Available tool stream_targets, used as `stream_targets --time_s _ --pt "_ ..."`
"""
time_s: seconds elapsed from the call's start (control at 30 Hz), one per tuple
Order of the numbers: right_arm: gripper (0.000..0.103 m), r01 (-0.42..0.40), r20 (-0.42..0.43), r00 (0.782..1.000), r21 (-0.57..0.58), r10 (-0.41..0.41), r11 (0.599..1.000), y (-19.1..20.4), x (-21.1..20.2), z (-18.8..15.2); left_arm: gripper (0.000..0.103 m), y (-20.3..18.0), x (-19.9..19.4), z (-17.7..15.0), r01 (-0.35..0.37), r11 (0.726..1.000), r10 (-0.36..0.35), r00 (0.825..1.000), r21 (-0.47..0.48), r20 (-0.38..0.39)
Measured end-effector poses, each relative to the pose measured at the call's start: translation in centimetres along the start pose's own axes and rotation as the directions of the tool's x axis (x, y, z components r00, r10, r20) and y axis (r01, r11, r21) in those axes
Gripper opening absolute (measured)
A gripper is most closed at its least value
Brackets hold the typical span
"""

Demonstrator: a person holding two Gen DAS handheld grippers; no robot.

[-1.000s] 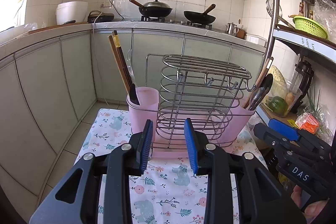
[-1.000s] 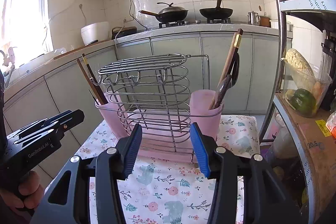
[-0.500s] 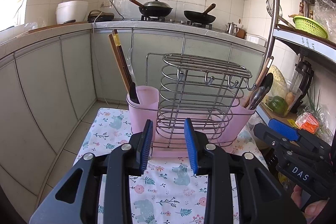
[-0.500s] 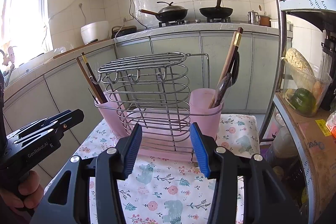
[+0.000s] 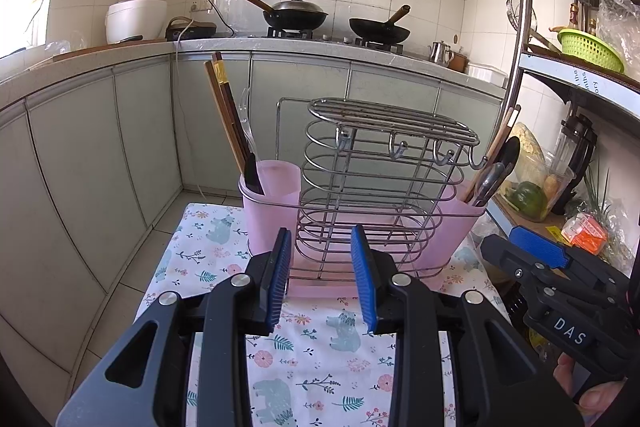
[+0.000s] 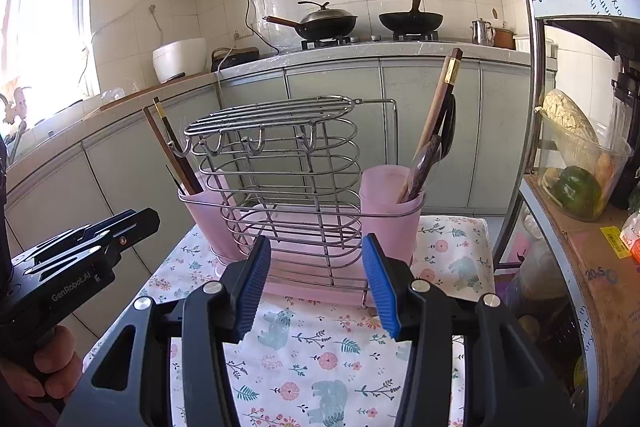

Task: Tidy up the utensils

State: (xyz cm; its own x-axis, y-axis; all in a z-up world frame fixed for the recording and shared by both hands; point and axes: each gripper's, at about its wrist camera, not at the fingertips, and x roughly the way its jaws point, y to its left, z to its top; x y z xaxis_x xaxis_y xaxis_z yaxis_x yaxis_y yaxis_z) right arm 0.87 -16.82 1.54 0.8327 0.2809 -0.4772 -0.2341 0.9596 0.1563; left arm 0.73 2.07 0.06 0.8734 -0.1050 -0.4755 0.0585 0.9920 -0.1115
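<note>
Left wrist: utensil rack point(image 5: 384, 187) stands beyond both grippers' wide, empty jaws.

Shiny metal wire rack point(image 5: 380, 187), matt translucent pink plastic cups point(image 6: 390, 203), wooden chopsticks point(image 5: 224, 115), printed floral cloth point(image 6: 320, 367), ribbed blue pads point(image 5: 362, 279).

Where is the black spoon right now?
In the right pink cup of the wire rack, the black spoon leans beside brown chopsticks, seen in both views.

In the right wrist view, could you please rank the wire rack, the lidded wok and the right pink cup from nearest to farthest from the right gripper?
1. Wire rack, straight ahead of the right gripper.
2. Right pink cup, slightly right.
3. Lidded wok, on the far stove.
</note>
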Motion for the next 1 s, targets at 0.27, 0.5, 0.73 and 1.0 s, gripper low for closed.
stream_targets --time_s 0.27,0.5,0.73,1.0 --pt "0.047 0.001 -0.001 1.000 0.001 -0.001 1.000 -0.05 0.05 -0.01 0.031 0.00 0.08 -0.13 0.000 1.000 0.000 1.000 0.001 -0.002" --pt "0.047 0.002 -0.003 1.000 0.000 -0.002 1.000 -0.18 0.25 -0.08 0.031 0.02 0.12 -0.16 0.001 1.000 -0.001 1.000 0.001 -0.003" --pt "0.047 0.003 -0.004 1.000 0.001 -0.003 1.000 -0.36 0.28 -0.10 0.031 0.03 0.39 -0.21 -0.002 1.000 0.002 1.000 0.001 -0.002" --pt "0.047 0.006 -0.008 1.000 0.003 -0.006 1.000 -0.65 0.41 -0.03 0.031 -0.02 0.75 -0.06 -0.004 1.000 0.004 1.000 0.004 -0.021"
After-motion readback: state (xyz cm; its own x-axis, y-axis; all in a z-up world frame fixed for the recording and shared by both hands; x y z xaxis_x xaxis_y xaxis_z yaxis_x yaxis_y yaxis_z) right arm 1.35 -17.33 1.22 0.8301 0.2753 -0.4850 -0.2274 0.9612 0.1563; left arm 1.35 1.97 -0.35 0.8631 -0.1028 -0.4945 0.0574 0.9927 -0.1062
